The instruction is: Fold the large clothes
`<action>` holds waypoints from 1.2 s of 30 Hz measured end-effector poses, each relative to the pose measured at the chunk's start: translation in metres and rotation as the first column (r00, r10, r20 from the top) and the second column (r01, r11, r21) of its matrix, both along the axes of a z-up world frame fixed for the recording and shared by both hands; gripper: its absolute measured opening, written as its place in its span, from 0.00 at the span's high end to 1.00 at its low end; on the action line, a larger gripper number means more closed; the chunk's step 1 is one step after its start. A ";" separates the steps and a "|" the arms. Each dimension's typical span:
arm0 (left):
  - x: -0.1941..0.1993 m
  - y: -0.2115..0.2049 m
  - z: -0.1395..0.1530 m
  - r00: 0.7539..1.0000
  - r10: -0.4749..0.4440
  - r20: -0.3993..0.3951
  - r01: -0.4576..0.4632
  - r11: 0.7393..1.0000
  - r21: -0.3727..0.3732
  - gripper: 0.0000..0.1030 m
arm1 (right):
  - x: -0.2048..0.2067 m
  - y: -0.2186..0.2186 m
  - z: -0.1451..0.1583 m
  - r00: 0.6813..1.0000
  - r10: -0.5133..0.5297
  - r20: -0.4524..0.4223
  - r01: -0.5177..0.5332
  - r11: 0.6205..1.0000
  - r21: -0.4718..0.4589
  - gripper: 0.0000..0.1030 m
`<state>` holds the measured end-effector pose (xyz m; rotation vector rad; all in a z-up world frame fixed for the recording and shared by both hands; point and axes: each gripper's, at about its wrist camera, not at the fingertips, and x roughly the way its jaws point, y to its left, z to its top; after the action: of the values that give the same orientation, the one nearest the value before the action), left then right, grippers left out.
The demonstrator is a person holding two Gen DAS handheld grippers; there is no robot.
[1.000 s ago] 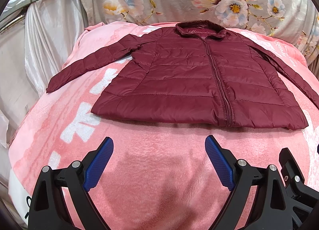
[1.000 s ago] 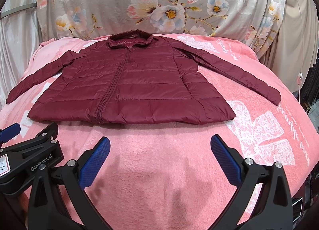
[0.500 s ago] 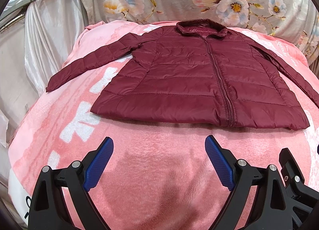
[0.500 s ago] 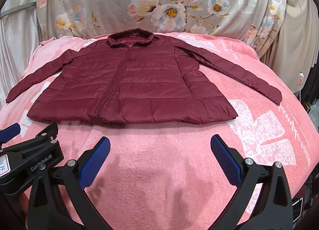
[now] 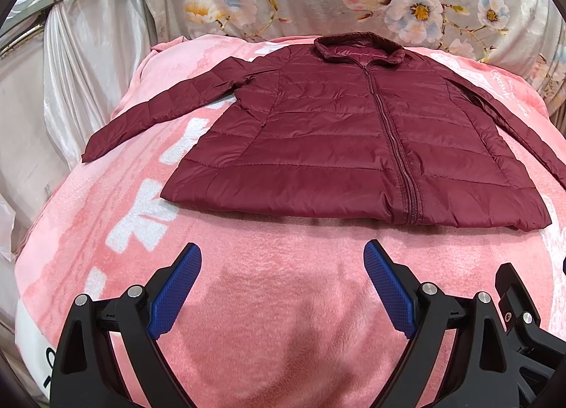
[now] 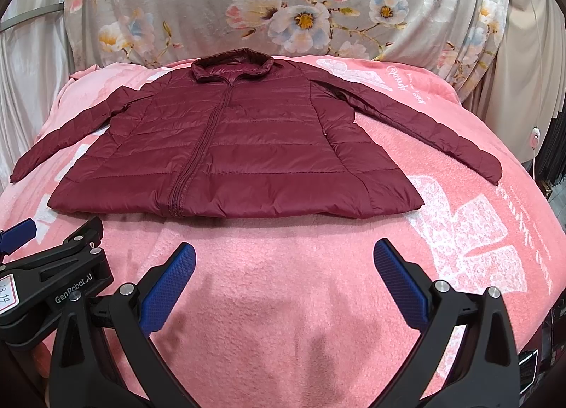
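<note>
A dark red quilted jacket [image 5: 336, 146] lies flat and zipped on the pink blanket [image 5: 269, 302], collar at the far side, both sleeves spread outward. It also shows in the right wrist view [image 6: 226, 153]. My left gripper [image 5: 283, 266] is open and empty, hovering over bare blanket just short of the jacket's hem. My right gripper [image 6: 283, 263] is open and empty too, near the hem's right half. The left gripper's body [image 6: 53, 287] shows at the left edge of the right wrist view.
A floral fabric backdrop [image 6: 283, 8] hangs behind the bed. Shiny white drapes and a metal rail [image 5: 70, 36] stand at the left. A white cord with a switch [image 6: 536, 135] hangs at the right edge.
Both grippers have crept slightly forward toward the jacket; the jacket has not moved and both stay open.
</note>
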<state>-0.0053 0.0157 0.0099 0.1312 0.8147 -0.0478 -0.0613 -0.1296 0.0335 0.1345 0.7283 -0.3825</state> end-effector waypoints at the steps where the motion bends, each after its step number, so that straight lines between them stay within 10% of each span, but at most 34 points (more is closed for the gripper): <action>1: 0.000 -0.001 0.000 1.000 0.000 0.000 0.000 1.000 0.001 0.13 | 0.000 0.000 0.000 1.000 0.000 0.000 0.000 1.000 0.001 0.05; 13: 0.002 0.003 -0.007 1.000 -0.016 -0.013 0.016 1.000 -0.018 0.12 | 0.003 -0.023 -0.018 1.000 -0.021 -0.012 0.022 0.993 0.113 0.05; 21: 0.025 0.006 -0.003 1.000 0.009 -0.014 -0.009 1.000 -0.016 0.11 | 0.001 -0.117 -0.014 0.987 -0.162 0.018 0.153 0.959 0.237 0.05; 36: 0.102 0.032 0.003 0.994 0.112 0.011 -0.112 0.994 -0.010 0.11 | -0.011 -0.378 -0.047 0.795 -0.606 0.034 0.520 0.709 0.475 0.10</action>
<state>0.0969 0.0473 0.0129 0.0763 0.8089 0.0552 -0.0720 -0.5073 -0.0137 0.8435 0.5606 -0.7807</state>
